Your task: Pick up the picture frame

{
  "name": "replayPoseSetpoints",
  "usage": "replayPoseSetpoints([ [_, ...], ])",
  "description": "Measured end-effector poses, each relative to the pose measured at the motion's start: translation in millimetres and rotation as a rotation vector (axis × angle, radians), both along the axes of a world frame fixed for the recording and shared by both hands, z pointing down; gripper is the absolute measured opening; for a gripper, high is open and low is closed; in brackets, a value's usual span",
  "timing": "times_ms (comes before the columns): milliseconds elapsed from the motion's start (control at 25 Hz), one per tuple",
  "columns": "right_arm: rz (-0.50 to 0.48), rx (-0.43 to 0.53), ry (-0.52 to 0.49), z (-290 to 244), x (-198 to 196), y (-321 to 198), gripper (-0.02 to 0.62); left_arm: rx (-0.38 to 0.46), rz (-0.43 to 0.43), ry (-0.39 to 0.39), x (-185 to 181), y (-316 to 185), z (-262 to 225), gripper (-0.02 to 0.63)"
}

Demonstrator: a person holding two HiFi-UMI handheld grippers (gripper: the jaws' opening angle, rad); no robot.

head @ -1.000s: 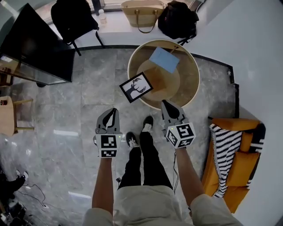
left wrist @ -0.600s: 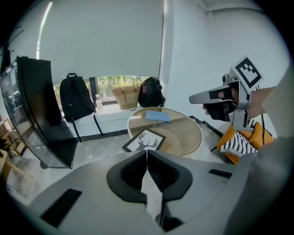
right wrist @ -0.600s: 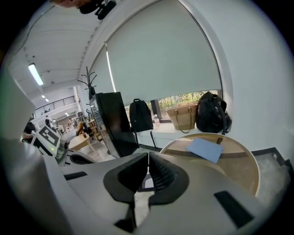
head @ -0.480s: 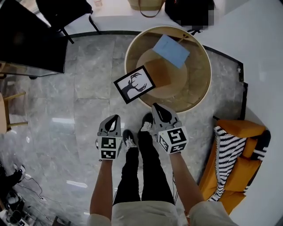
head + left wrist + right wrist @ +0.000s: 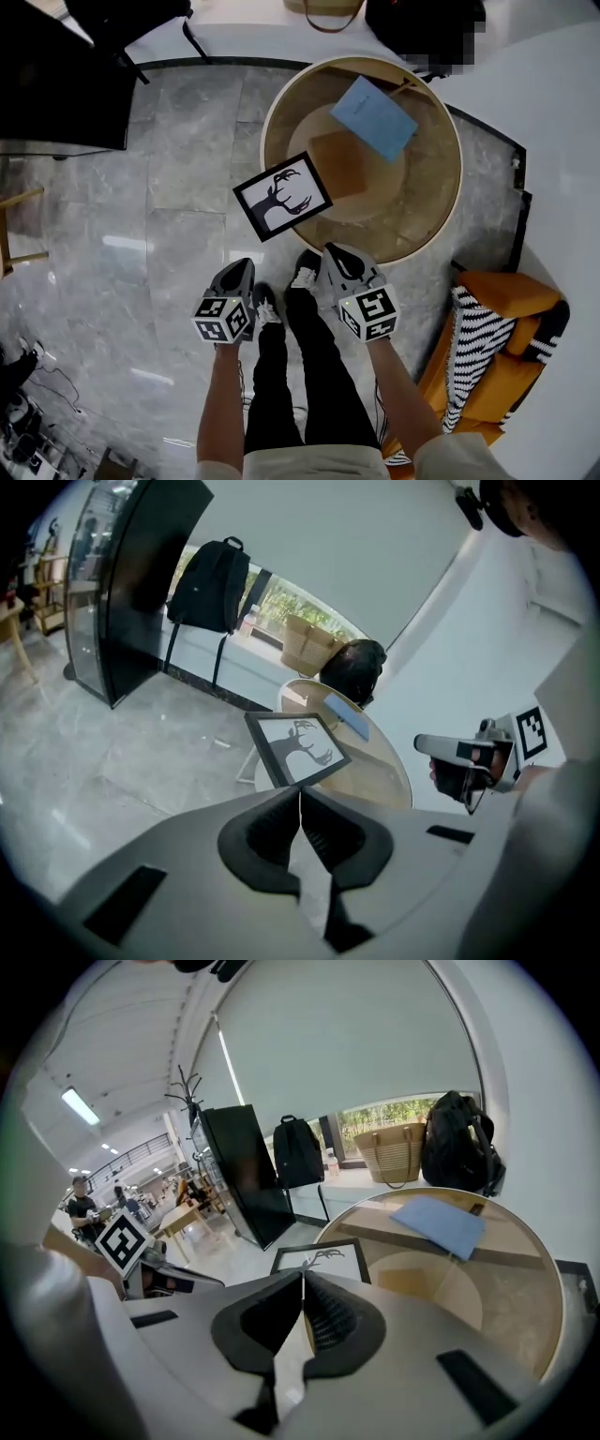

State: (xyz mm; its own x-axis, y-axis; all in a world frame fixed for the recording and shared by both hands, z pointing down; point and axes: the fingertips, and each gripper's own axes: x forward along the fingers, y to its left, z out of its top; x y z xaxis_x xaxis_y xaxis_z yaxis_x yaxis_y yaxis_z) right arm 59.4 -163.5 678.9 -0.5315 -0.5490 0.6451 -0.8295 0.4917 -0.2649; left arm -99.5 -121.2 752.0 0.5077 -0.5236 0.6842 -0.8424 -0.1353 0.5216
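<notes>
Both grippers have dropped since a second ago, and the left gripper (image 5: 240, 273) has rolled so its marker cube shows at a slant. Each claw is pressed together with nothing between its pads. The right gripper (image 5: 336, 255) is just short of the near rim of the table (image 5: 456, 159), above the person's shoes (image 5: 305, 273). Ahead lies the picture frame (image 5: 281, 197), a black-bordered deer silhouette, at the table's near left with one side jutting past the rim. It looks light, stiff and thin, and its glazed face is probably slick and breakable. The jutting black border is therefore the likely place to pinch, once a claw spreads. Bare floor (image 5: 169, 216) left of the table gives approach room, while the orange sofa (image 5: 502, 361) crowds the right. Farther on the tabletop lies a blue folder (image 5: 374, 117), well apart from the frame.
</notes>
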Motion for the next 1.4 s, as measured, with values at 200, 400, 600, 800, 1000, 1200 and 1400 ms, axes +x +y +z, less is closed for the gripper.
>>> replayPoseSetpoints([
  [200, -0.063, -0.044, -0.012, 30, -10, -19, 0.035, -0.011, -0.130, 0.217, 1, -23, 12, 0.023],
  [400, -0.170, -0.086, -0.032, 60, -39, -35, 0.035, -0.056, -0.223, 0.284, 0, -32, 33, 0.023],
  [600, -0.242, -0.084, -0.045, 85, -65, -56, 0.035, -0.086, -0.288, 0.330, 3, -39, 53, 0.026],
  [800, -0.260, -0.087, -0.052, 104, -75, -64, 0.035, -0.110, -0.404, 0.403, -1, -48, 66, 0.155],
  [1000, -0.271, -0.107, -0.051, 117, -74, -65, 0.035, -0.129, -0.378, 0.404, 2, -61, 84, 0.238],
  [1200, -0.237, -0.118, -0.058, 125, -65, -70, 0.035, -0.150, -0.376, 0.440, 13, -72, 96, 0.256],
  [1400, -0.230, -0.108, -0.035, 133, -57, -75, 0.035, -0.158, -0.343, 0.452, 34, -82, 105, 0.256],
])
